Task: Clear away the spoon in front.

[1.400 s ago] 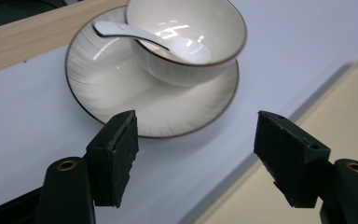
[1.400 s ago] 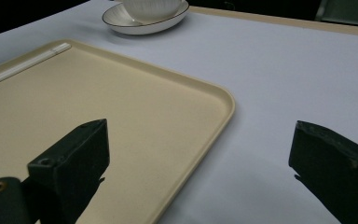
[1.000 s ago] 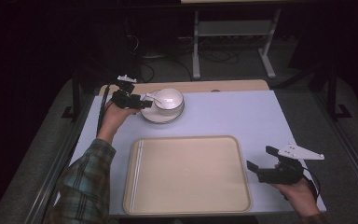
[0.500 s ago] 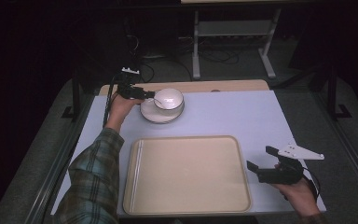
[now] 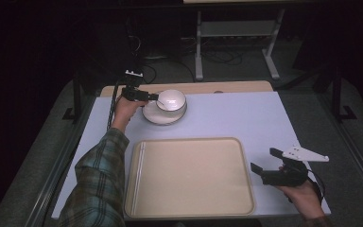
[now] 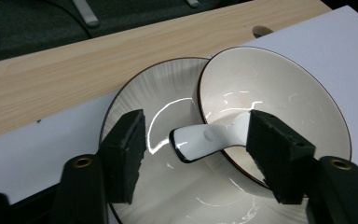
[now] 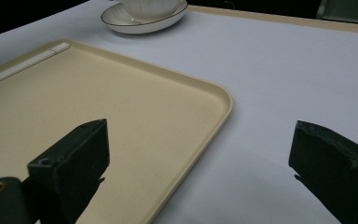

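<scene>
A white bowl (image 5: 171, 100) sits on a white ribbed plate (image 5: 153, 117) at the back left of the table. A white spoon lies in the bowl, its handle (image 6: 200, 142) sticking out over the plate. My left gripper (image 5: 153, 97) reaches in from the left. Its jaws have just been closing, and the handle lies between them with a gap on the left side. In the left gripper view the left gripper (image 6: 198, 125) straddles that handle. My right gripper (image 5: 263, 160) rests open near the front right, beside the tray, with nothing in it (image 7: 200, 135).
A large beige tray (image 5: 189, 175) lies at the front middle, its right rim (image 7: 214, 93) close to my right gripper. The white table sheet (image 5: 246, 118) stretches to the right. A wooden strip (image 5: 227, 87) runs along the back edge.
My left gripper has shifted slightly toward the bowl and sunk to the spoon handle, its jaws narrower. The right hand has stayed still.
</scene>
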